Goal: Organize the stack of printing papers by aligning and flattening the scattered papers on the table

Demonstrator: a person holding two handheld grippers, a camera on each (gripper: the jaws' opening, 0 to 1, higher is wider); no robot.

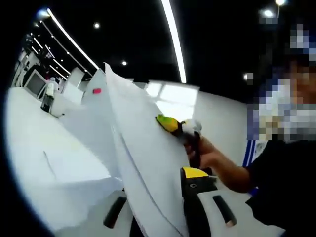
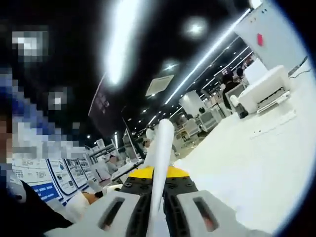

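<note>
We are lifting one paper stack (image 1: 140,148) off the white surface (image 1: 44,163), standing it on edge, likely to square it. Left gripper (image 1: 158,217) fingers are pinching its lower edge; right gripper (image 2: 157,207) fingers are closing on its far edge. Two grippers, one stack.

Both grippers, left gripper (image 1: 163,207) and right gripper (image 2: 157,197), clamped closed, raised.
</note>
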